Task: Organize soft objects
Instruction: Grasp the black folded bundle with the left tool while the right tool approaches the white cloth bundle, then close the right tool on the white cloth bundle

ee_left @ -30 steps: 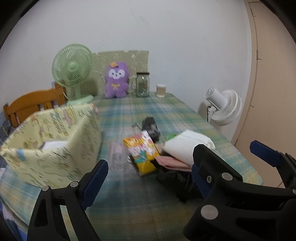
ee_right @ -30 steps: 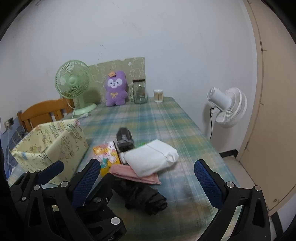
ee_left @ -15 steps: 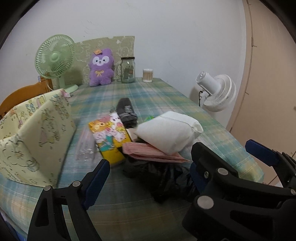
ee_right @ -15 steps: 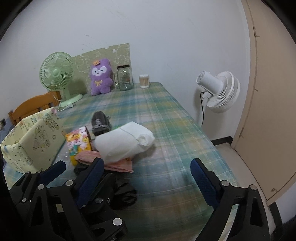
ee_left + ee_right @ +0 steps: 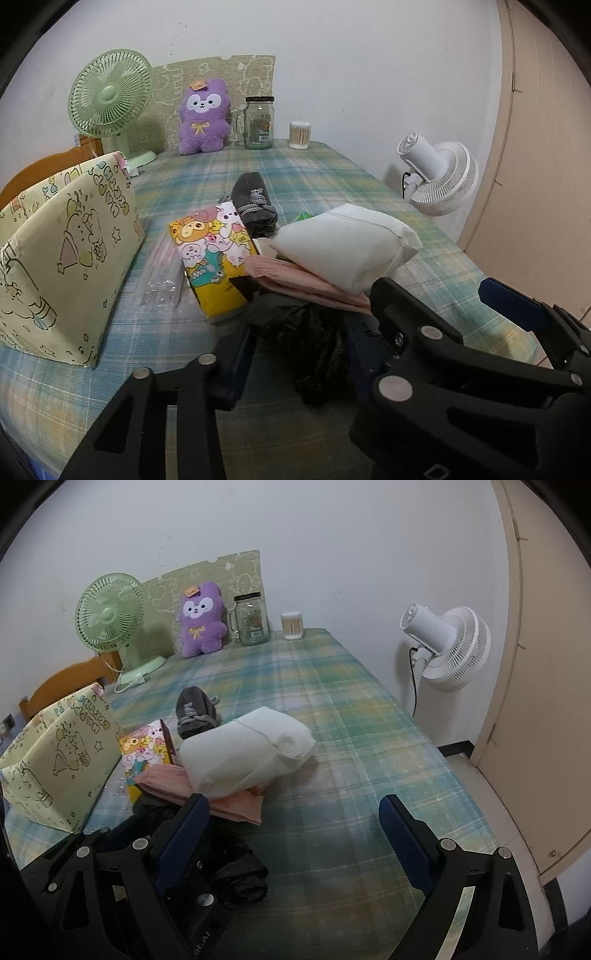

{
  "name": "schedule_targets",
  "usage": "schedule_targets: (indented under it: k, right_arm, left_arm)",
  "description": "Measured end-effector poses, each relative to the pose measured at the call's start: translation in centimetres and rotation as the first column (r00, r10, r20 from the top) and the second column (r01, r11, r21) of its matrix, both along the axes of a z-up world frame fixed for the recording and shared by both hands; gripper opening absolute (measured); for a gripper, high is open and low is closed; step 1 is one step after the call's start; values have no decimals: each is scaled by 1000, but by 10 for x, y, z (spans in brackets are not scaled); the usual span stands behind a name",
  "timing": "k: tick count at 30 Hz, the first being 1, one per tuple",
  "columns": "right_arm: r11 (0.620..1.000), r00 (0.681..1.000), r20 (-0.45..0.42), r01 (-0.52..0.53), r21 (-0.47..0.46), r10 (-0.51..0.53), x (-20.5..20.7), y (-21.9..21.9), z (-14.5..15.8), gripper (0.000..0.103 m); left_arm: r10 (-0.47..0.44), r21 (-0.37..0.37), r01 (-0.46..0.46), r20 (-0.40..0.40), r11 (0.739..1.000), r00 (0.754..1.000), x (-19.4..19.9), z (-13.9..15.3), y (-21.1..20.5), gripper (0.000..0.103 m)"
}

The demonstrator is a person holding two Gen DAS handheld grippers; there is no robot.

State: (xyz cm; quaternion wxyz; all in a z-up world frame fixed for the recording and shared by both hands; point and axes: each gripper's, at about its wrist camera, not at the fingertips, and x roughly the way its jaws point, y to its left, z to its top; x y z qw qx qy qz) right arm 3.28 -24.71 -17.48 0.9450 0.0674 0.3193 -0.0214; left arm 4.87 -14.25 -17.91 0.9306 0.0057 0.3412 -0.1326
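Observation:
A pile of soft things lies mid-table: a white cloth bundle (image 5: 347, 243) (image 5: 247, 755) on a folded pink cloth (image 5: 306, 282) (image 5: 207, 790), a crumpled black fabric (image 5: 314, 343) (image 5: 236, 871) in front, a grey rolled item (image 5: 255, 205) (image 5: 194, 712) behind, and a yellow cartoon tissue pack (image 5: 212, 258) (image 5: 142, 755). My left gripper (image 5: 299, 365) has closed in around the black fabric, its fingers on either side; whether it grips cannot be told. My right gripper (image 5: 291, 830) is open and empty, just right of the pile.
A yellow printed fabric box (image 5: 62, 254) (image 5: 55, 764) stands at left. A clear plastic wrapper (image 5: 162, 273) lies beside it. At the back stand a green fan (image 5: 110, 99), purple plush (image 5: 203, 118), glass jar (image 5: 258, 123) and swab cup (image 5: 300, 134). A white fan (image 5: 447, 646) stands off the table's right edge.
Both grippers moved forward and down toward the pile. The left gripper's fingers narrowed and now flank the black fabric. The right gripper stays open.

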Motion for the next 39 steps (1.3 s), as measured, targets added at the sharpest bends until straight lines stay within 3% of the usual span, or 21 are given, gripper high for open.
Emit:
schedule_targets:
  k: [18,28,39]
  right_arm:
    - [999,998,60,-27,-37,29,-1,44,25,95]
    - [999,997,73,-4,-51,8,26,41,37,95]
    - [1000,1000,-19,-3,-2,3,60,26,10,95]
  left_arm:
    - [123,77,-134,130,988,984,-14,32,38,42]
    - [101,78,-110,112,991,988,13,43,35,42]
    - [88,134,-93,48,987,995,38,24,21,42]
